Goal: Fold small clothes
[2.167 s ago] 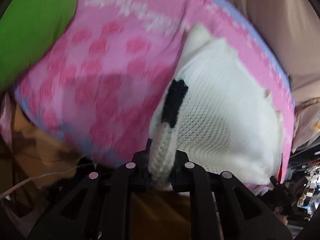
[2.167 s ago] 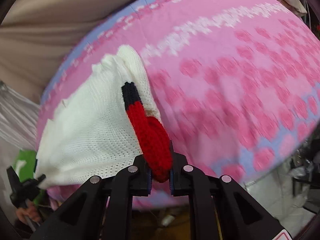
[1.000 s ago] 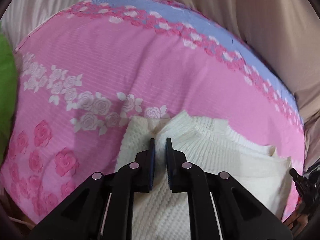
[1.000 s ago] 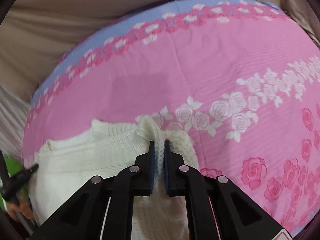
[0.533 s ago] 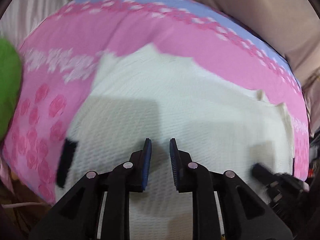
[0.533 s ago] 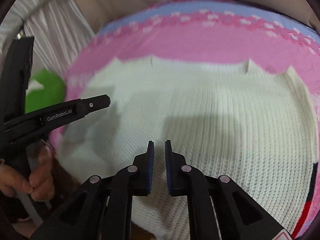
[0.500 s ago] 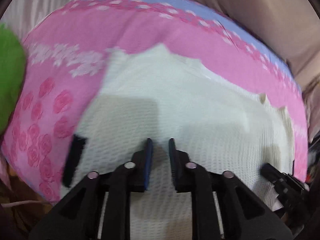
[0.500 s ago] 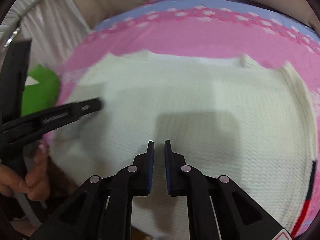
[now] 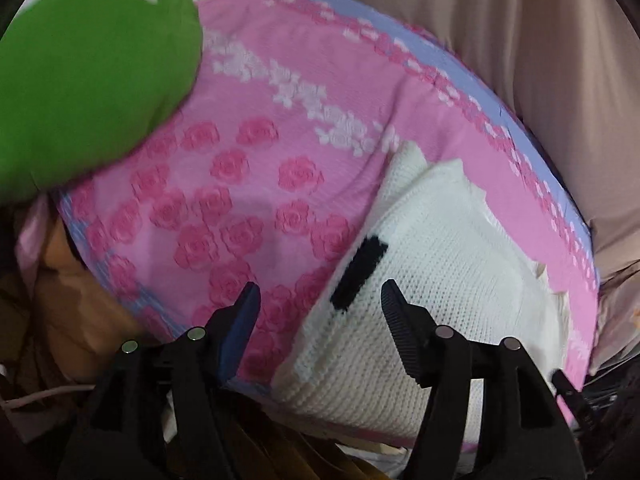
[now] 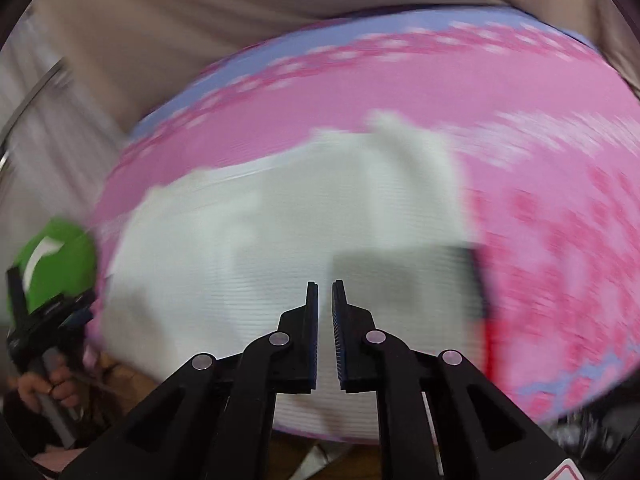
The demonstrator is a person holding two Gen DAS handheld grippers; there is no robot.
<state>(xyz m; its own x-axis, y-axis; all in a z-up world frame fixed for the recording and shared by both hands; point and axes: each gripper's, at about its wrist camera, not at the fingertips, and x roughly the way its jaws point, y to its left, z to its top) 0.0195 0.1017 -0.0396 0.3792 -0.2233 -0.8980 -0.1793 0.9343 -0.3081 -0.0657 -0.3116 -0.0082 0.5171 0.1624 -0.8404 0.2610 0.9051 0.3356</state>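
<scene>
Sweater: we see the white knit sweater [image 9: 452, 280] lying folded on the near part of the pink rose-print sheet [image 9: 256, 184], a black band [image 9: 359, 273] at its left edge.
Left gripper: our left gripper [image 9: 318, 298] has its jaws opening, spread wide over that left edge; nothing is pinched between them.
Right gripper: our right gripper [image 10: 325, 294] hovers over the sweater's middle, fingers nearly pressed together with only a slit, holding nothing.
Surroundings: a green plush cushion [image 9: 88, 72] lies at the far left, beige cloth [image 9: 520, 60] beyond the sheet.
Risk: we judge the near hem sits close to the sheet's edge; a careless drag could pull the fold open or slide the sweater off.
Hidden: the right view is blurred, so knit detail and the red and black trim [image 10: 486, 320] at the right edge are vague; the sweater's near edge is cut off behind the grippers.
</scene>
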